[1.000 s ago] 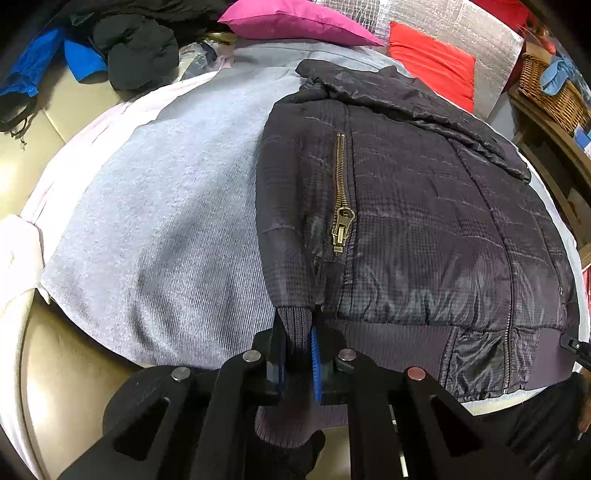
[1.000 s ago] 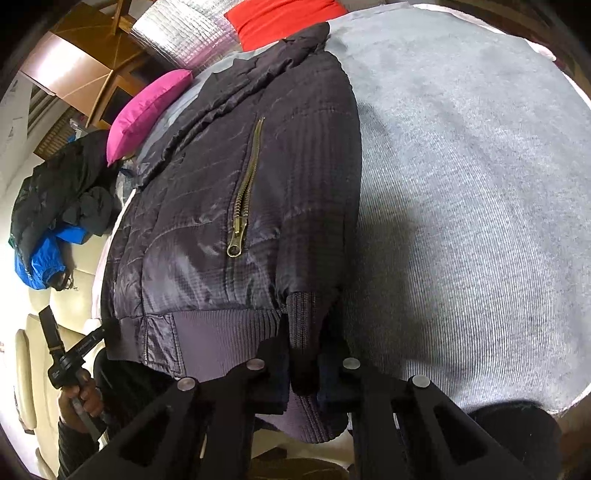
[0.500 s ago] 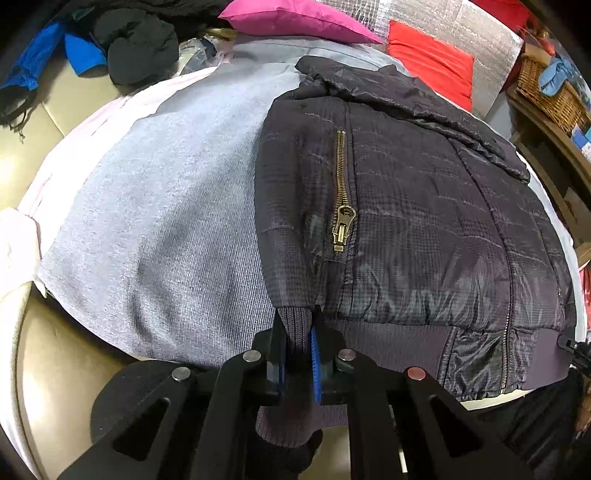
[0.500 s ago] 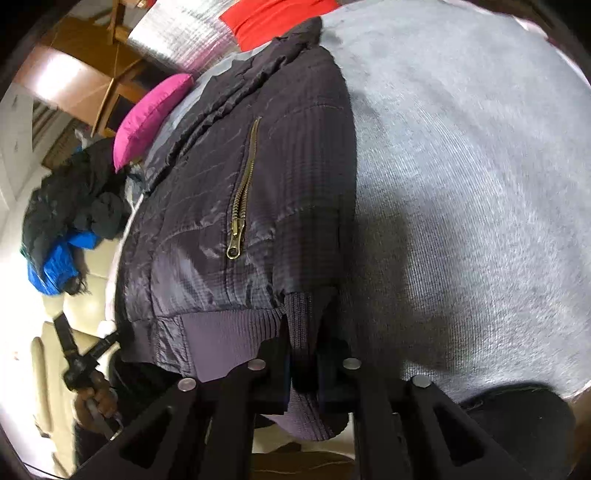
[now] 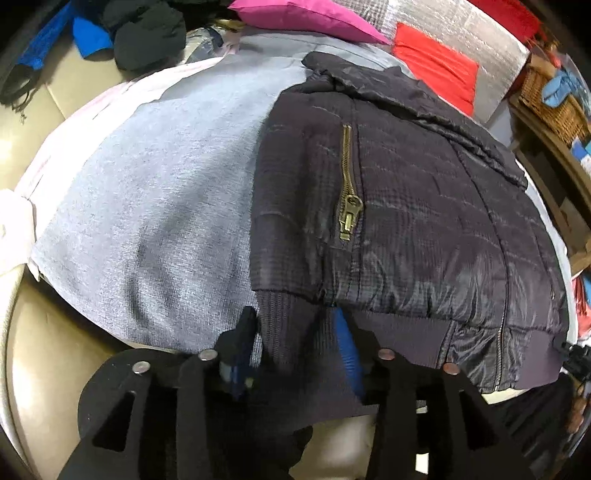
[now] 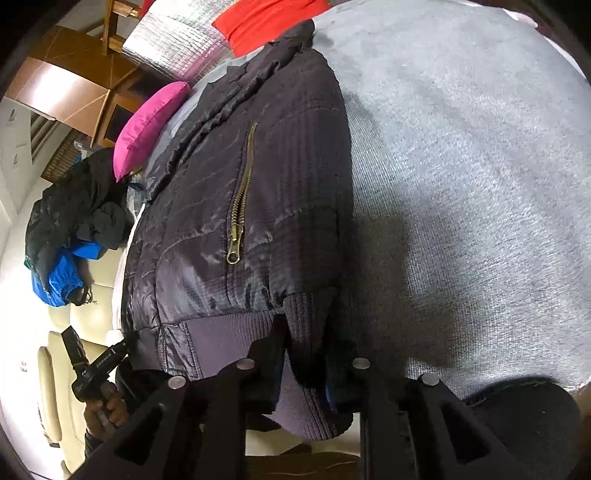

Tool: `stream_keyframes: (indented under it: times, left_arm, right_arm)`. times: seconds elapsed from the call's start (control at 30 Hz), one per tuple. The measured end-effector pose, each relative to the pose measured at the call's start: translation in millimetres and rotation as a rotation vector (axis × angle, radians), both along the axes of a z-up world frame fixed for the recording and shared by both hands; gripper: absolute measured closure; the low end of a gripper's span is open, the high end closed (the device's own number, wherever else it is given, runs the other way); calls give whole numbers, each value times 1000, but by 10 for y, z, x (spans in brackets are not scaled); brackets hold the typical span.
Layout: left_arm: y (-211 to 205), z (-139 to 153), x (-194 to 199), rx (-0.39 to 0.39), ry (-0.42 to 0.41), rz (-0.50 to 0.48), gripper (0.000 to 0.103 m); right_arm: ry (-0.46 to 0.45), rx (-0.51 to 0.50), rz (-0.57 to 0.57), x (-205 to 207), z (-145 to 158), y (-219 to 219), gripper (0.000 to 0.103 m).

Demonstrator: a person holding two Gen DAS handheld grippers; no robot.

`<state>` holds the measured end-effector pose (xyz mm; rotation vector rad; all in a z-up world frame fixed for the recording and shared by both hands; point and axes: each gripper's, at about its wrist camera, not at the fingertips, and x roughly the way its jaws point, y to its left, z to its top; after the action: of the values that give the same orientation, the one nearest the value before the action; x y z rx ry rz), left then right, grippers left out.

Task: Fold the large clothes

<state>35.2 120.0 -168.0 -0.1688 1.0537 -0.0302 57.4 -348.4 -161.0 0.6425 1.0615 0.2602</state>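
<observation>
A dark quilted jacket with brass pocket zippers lies flat on a grey blanket, both sleeves folded down along its sides. My left gripper is open, its jaws standing apart around the left sleeve's ribbed cuff. In the right wrist view the jacket lies to the left. My right gripper is open too, its jaws apart on either side of the right sleeve's ribbed cuff. Both cuffs rest at the jacket's hem near the blanket's front edge.
A pink pillow, a red cushion and a silver quilted mat lie beyond the jacket. A heap of dark and blue clothes sits on the cream sofa. A wicker basket stands on a wooden shelf.
Both grippers were shut on the sleeve cuffs; now both have opened and let the cuffs go. The cuffs lie wider and flatter at the hem.
</observation>
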Motion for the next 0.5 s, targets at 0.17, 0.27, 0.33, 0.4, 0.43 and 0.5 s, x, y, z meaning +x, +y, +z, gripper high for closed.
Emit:
stream_keyframes:
  times: [0.17, 0.27, 0.33, 0.4, 0.43, 0.5]
  left_arm:
    - [-109, -36, 35, 34, 7, -14, 54]
    - [-149, -58, 69, 31, 12, -29, 61]
    - [-174, -53, 78, 52, 10, -37, 72]
    - [-186, -53, 106, 62, 8, -41, 85]
    - [-172, -52, 117, 55, 8, -41, 87]
    - [-130, -36, 80, 42, 8, -42, 91]
  right_arm:
    - [-6, -7, -6, 1, -14, -21, 65]
    - [-10, -7, 9, 23, -6, 24, 65]
    - [-9, -17, 31, 33, -7, 97, 69]
    - [-5, -43, 33, 35, -9, 118, 85]
    - [3, -32, 27, 41, -21, 102, 87]
    - [6, -13, 23, 35, -31, 72, 89]
